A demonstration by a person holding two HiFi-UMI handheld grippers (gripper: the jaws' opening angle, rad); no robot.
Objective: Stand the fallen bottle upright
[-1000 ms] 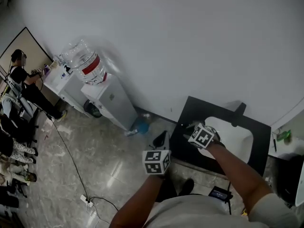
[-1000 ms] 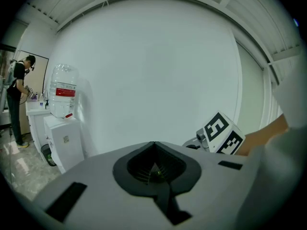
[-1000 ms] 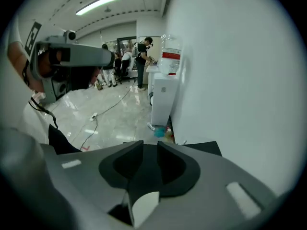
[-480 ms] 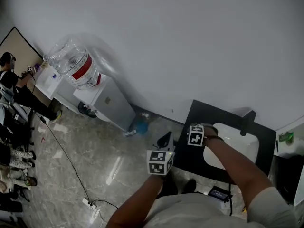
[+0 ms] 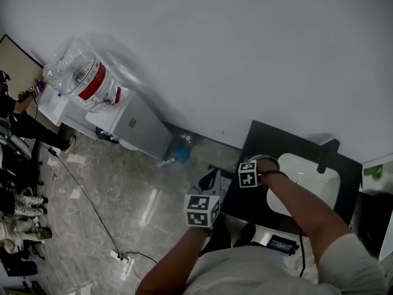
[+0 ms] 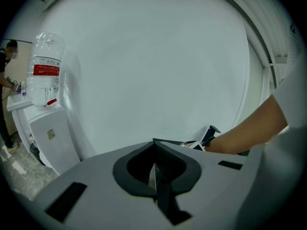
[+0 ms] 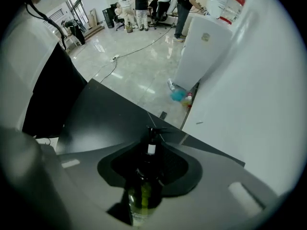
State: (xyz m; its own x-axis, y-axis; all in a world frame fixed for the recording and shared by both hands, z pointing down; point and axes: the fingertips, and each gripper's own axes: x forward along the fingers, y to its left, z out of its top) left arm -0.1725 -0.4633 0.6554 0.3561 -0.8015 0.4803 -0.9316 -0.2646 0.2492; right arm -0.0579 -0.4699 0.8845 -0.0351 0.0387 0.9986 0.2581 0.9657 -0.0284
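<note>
A dark pump bottle (image 7: 144, 186) with yellowish liquid lies between the jaws of my right gripper (image 7: 151, 164), base near the camera and pump head pointing away. The jaws are opening and stand clear of its sides. This gripper (image 5: 248, 172) points down over the left part of the black counter (image 5: 288, 149); its marker cube hides the bottle in the head view. My left gripper (image 5: 210, 180) hangs off the counter's left edge, above the floor. In the left gripper view its jaws (image 6: 156, 174) are shut with nothing between them.
A white sink basin (image 5: 310, 177) and a black faucet (image 5: 327, 149) sit in the counter to the right. A water dispenser (image 5: 132, 125) with a large jug (image 5: 80, 78) stands against the wall at left, a blue item (image 5: 179, 154) at its foot. People stand far left.
My right gripper has come down and leftward over the counter's left part. The left gripper has shifted slightly. The head camera has swung, so the dispenser sits higher and further left.
</note>
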